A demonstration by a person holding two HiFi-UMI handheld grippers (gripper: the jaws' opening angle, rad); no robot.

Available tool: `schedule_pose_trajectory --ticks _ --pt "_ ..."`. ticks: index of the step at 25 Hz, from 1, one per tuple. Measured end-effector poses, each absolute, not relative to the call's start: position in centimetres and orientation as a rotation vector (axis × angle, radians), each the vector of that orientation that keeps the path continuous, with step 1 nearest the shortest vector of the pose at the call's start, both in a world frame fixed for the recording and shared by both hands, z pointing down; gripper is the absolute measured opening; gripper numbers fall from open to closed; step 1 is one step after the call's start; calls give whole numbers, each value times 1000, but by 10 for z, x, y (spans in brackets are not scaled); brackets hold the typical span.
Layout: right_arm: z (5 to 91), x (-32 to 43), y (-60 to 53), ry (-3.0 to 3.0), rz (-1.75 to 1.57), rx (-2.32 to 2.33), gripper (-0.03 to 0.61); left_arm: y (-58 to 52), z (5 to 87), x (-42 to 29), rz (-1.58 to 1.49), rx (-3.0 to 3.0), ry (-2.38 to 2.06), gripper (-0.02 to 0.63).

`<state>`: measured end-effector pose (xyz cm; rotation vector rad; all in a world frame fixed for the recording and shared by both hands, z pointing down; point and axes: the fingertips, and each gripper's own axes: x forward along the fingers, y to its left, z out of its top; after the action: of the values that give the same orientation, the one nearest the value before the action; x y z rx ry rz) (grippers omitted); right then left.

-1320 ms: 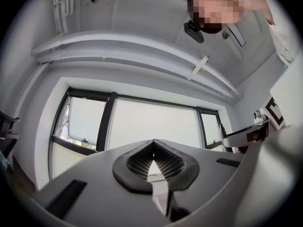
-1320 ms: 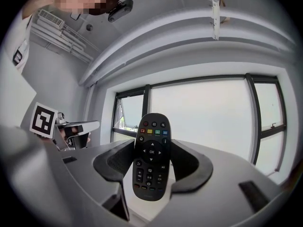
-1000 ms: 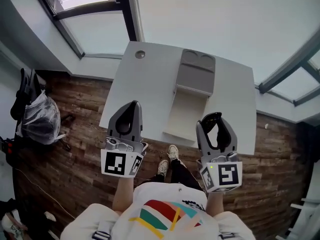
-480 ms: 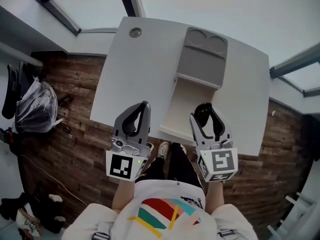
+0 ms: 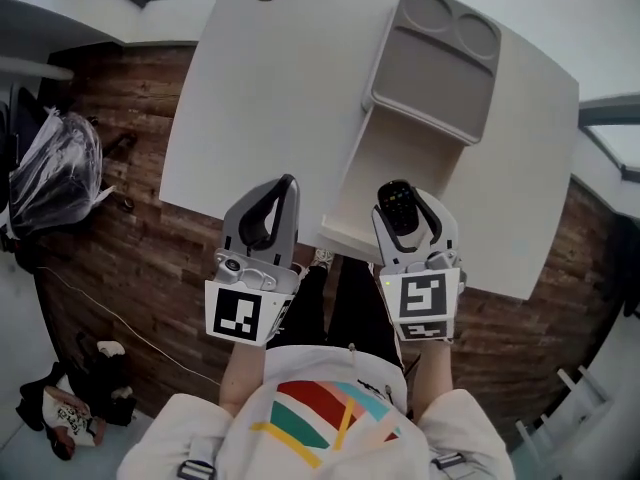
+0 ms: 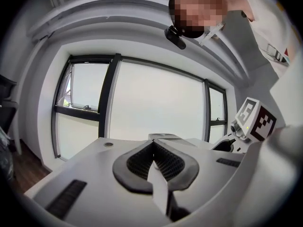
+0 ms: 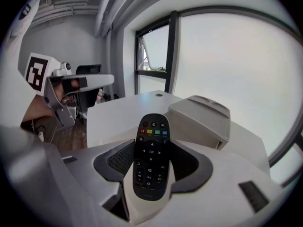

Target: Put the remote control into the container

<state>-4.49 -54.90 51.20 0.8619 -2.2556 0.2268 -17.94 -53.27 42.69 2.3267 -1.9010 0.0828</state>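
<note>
Fingers of our right gripper clasp the remote, left gripper pinched empty, as we bring the container just ahead of them, ready for placing.

The head view looks steeply down from above the person onto the white table. Each gripper view sits low and close behind its own jaws and faces far across this table to the windows. All views share the container.
</note>
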Motion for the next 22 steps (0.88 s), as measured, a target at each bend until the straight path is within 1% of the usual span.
schedule_pose_trajectory --ticks 9,22 --pt "549 -52 -548 -2143 243 746 238 -538 440 -176 92 2324 -1882 6" --pt "583 -58 -536 -1890 164 568 235 -538 447 -168 105 2323 -1858 6"
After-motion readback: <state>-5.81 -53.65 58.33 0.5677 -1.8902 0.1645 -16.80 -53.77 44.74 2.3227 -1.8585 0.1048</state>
